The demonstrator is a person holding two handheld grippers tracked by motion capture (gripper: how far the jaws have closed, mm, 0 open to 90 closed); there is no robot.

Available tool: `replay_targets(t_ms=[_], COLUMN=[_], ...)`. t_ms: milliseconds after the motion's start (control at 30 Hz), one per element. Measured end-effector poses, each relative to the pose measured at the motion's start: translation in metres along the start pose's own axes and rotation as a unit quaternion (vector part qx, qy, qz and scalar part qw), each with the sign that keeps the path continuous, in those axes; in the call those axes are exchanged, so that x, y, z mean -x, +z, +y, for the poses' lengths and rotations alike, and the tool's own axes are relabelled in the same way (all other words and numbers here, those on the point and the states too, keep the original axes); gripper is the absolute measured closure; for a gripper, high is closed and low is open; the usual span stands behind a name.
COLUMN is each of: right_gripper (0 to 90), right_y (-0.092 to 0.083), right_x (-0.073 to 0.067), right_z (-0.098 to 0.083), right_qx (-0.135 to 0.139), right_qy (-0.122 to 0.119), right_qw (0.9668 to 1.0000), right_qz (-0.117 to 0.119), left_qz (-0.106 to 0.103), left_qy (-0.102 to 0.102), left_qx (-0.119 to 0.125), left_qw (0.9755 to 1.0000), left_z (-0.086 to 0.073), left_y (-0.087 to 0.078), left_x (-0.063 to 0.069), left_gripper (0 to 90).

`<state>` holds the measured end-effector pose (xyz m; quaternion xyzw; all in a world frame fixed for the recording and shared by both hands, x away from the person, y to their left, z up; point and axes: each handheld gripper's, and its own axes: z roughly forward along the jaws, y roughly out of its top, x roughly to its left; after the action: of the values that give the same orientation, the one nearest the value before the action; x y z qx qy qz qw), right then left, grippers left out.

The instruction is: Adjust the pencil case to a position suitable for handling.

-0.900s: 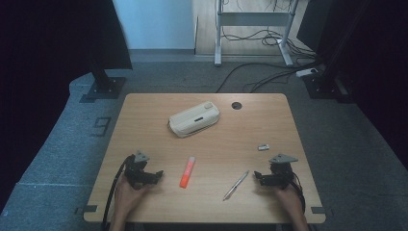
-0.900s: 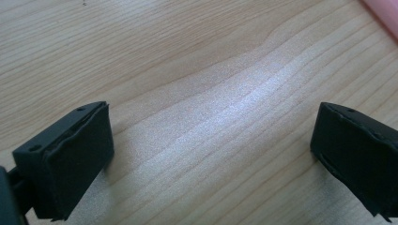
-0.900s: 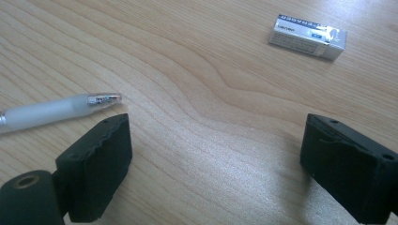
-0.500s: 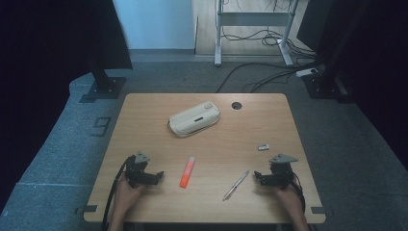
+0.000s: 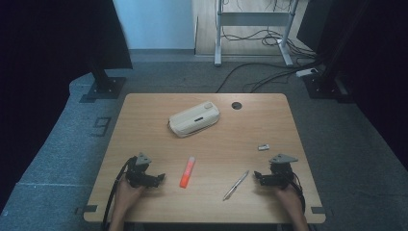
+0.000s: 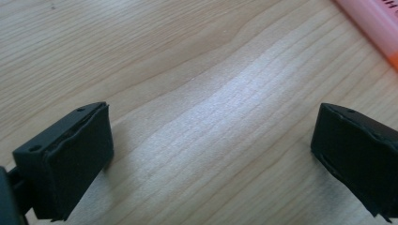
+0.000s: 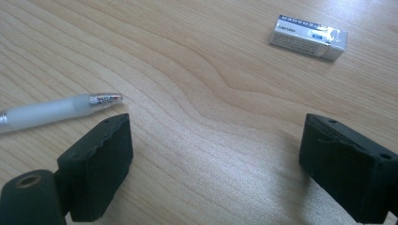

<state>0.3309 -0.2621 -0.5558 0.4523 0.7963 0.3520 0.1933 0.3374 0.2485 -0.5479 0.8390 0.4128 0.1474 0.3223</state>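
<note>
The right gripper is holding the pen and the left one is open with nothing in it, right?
Not quite. The right gripper is open and empty too; the pen lies on the table just beside its jaws, as the right gripper view shows. The left gripper is open and empty, as you said.

Wooden table (image 5: 144, 115): cream zip pouch (image 5: 194, 118) far centre, lying aslant; dark round hole (image 5: 236, 105) just right of it. Small eraser (image 5: 263, 147) right, mid-depth.

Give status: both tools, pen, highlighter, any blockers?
Left tool open, empty, beside orange highlighter. Right tool open, empty, near pen. Eraser and pencil case farther off. Nothing between tools and either item.
</note>
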Motion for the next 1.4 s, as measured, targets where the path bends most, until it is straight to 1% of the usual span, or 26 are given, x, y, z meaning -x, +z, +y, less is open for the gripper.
replay_targets(t_ms=[67, 100, 200, 233, 300, 333, 367, 400, 433, 500, 567, 600, 633, 667, 767, 833, 900, 1000, 1100, 1167, 1200, 1233, 1267, 1333, 1367, 1400], right_gripper=[9.8, 9.8, 10.1, 10.1, 10.1, 10.2, 10.1, 10.1, 10.2, 10.3, 10.2, 10.2, 10.3, 10.3, 10.2, 10.2, 10.2, 10.2, 10.2, 10.2, 10.2, 10.3, 10.3, 10.2, 10.2, 10.2], right_y=[0.0, 0.0, 0.0, 0.0, 0.0, 0.0, 0.0, 0.0, 0.0, 0.0, 0.0, 0.0, 0.0, 0.0, 0.0, 0.0, 0.0, 0.0, 0.0, 0.0, 0.0, 0.0, 0.0, 0.0, 0.0, 0.0], right_x=[0.0, 0.0, 0.0, 0.0, 0.0, 0.0, 0.0, 0.0, 0.0, 0.0, 0.0, 0.0, 0.0, 0.0, 0.0, 0.0, 0.0, 0.0, 0.0, 0.0, 0.0, 0.0, 0.0, 0.0, 0.0, 0.0], right_z=[0.0, 0.0, 0.0, 0.0, 0.0, 0.0, 0.0, 0.0, 0.0, 0.0, 0.0, 0.0, 0.0, 0.0, 0.0, 0.0, 0.0, 0.0, 0.0, 0.0, 0.0, 0.0, 0.0, 0.0, 0.0, 0.0], right_qx=[0.0, 0.0, 0.001, 0.001, 0.001, 0.001, 0.001, 0.001, 0.001, 0.001, 0.001, 0.001, 0.001, 0.001, 0.001, 0.001, 0.001, 0.001, 0.001, 0.001, 0.001, 0.001, 0.001, 0.001, 0.001, 0.001], right_qy=[0.0, 0.0, 0.0, 0.001, 0.001, 0.001, 0.001, 0.001, 0.001, 0.001, 0.001, 0.001, 0.001, 0.001, 0.001, 0.001, 0.001, 0.001, 0.001, 0.001, 0.0, 0.0, 0.001, 0.001, 0.001, 0.0], right_qw=[1.0, 1.0, 1.0, 1.0, 1.0, 1.0, 1.0, 1.0, 1.0, 1.0, 1.0, 1.0, 1.0, 1.0, 1.0, 1.0, 1.0, 1.0, 1.0, 1.0, 1.0, 1.0, 1.0, 1.0, 1.0, 1.0], right_qz=[0.0, 0.0, -0.001, -0.001, -0.001, -0.001, -0.001, -0.001, -0.001, -0.001, -0.001, -0.001, -0.001, -0.001, -0.001, -0.001, -0.001, -0.001, -0.001, -0.001, -0.001, -0.001, -0.001, -0.001, -0.001, -0.001], left_qz=[-0.012, -0.012, -0.023, -0.026, -0.025, -0.028, -0.036, -0.036, -0.05, -0.06, -0.063, -0.062, -0.062, -0.069, -0.059, -0.062, -0.066, -0.082, -0.096, -0.098, -0.105, -0.106, -0.105, -0.1, -0.092, -0.085], left_qy=[0.0, 0.0, 0.001, 0.006, 0.009, 0.009, 0.008, 0.008, -0.001, -0.004, -0.001, 0.001, 0.001, -0.001, 0.012, 0.017, 0.014, -0.002, -0.018, -0.02, -0.023, -0.022, -0.019, -0.016, -0.011, -0.007], left_qx=[0.0, 0.0, 0.002, 0.002, 0.004, 0.01, 0.014, 0.014, 0.02, 0.02, 0.02, 0.032, 0.032, 0.032, 0.029, 0.019, 0.015, 0.01, 0.014, 0.013, 0.02, 0.03, 0.033, 0.031, 0.027, 0.03], left_qw=[0.9999, 0.9999, 0.9997, 0.9997, 0.9996, 0.9995, 0.9992, 0.9992, 0.9986, 0.998, 0.9978, 0.9976, 0.9976, 0.9971, 0.9978, 0.9978, 0.9976, 0.9966, 0.9952, 0.9949, 0.9941, 0.9937, 0.9937, 0.9943, 0.9953, 0.9959], left_z=[0.001, 0.001, 0.006, 0.008, 0.01, 0.013, 0.015, 0.015, 0.019, 0.025, 0.03, 0.031, 0.031, 0.037, 0.045, 0.052, 0.058, 0.067, 0.074, 0.076, 0.08, 0.081, 0.083, 0.087, 0.09, 0.092], left_y=[0.0, 0.0, -0.001, -0.002, -0.002, -0.002, -0.002, -0.002, -0.001, 0.0, 0.001, 0.0, 0.0, 0.0, 0.0, 0.0, 0.001, 0.003, 0.006, 0.006, 0.007, 0.006, 0.005, 0.006, 0.005, 0.005], left_x=[0.001, 0.001, 0.004, 0.004, 0.005, 0.006, 0.005, 0.005, 0.003, 0.0, -0.001, -0.001, -0.001, -0.002, 0.0, 0.001, 0.001, -0.003, -0.008, -0.009, -0.012, -0.013, -0.014, -0.015, -0.014, -0.013], left_gripper=[0.0, 0.0, 0.0, 0.0, 0.0, 0.0, 0.0, 0.0, 0.0, 0.9, 2.2, 2.8, 3.6, 4.2, 4.0, 3.3, 2.4, 1.2, 1.1, 0.8, 0.7, 1.0, 1.7, 1.9, 2.8, 4.5])
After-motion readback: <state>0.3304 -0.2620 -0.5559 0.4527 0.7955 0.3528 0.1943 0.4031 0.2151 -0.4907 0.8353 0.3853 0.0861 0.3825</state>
